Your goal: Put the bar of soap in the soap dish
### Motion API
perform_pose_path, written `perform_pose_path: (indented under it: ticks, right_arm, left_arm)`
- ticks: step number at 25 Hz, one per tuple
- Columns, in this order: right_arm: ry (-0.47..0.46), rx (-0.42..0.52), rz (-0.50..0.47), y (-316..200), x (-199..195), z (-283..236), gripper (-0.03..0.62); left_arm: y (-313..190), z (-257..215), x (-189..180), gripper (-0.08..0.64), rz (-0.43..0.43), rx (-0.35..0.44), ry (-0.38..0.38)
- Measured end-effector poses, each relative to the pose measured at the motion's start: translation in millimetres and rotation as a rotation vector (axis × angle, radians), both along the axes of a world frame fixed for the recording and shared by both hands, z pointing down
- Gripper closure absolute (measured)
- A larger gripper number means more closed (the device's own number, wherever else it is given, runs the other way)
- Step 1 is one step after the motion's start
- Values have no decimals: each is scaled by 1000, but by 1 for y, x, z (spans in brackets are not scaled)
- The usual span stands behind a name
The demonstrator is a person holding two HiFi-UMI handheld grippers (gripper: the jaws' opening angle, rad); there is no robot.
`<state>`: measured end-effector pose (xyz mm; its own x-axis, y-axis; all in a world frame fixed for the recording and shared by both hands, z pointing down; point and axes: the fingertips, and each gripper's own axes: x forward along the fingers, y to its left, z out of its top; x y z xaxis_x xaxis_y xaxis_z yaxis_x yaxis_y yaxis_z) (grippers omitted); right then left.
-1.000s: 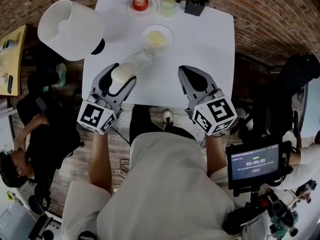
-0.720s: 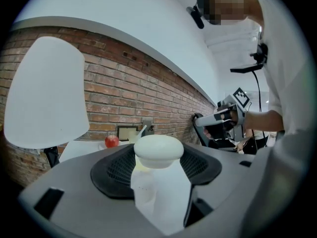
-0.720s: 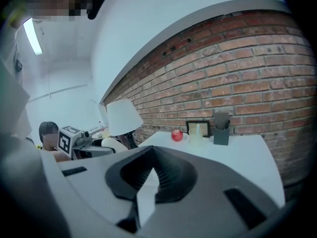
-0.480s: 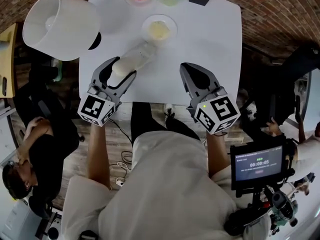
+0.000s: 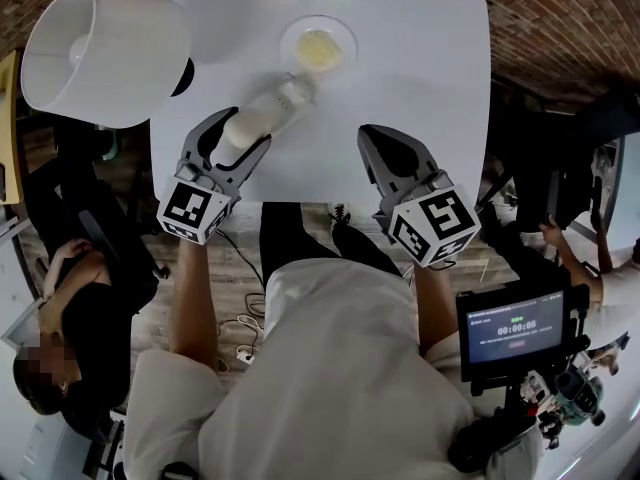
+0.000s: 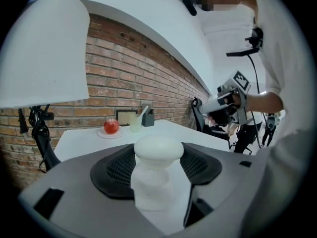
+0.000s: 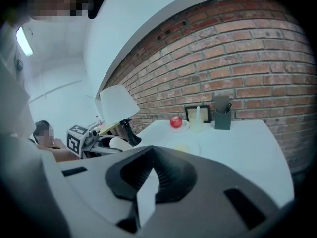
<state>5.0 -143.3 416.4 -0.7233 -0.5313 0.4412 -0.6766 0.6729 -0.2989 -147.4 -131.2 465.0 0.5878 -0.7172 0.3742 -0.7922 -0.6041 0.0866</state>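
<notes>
Left claw clamps a white capped bottle, slanted toward the soap dish where the yellowish bar of soap already lies; right claw, closed and empty, hangs apparently spare over the desk.

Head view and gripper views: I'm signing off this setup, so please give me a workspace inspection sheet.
Surface: white table, objects along its far edge.
Job's things: soap dish holds a yellowish bar of soap.
Clutter: lamp, apple on saucer, pale cup, pen holder, frame.
Grippers: left gripper shut on a white bottle; right gripper shut, empty.
Cables: loose cables on floor.
Surroundings: brick wall, seated person, monitor.
</notes>
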Motion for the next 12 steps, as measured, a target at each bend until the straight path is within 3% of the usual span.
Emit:
perform_pose_path:
  ticks: [12]
  right_arm:
    - [24,-20,-25,4,0,8,589]
  left_arm:
    - [3,9,7,275,25,-38,-33]
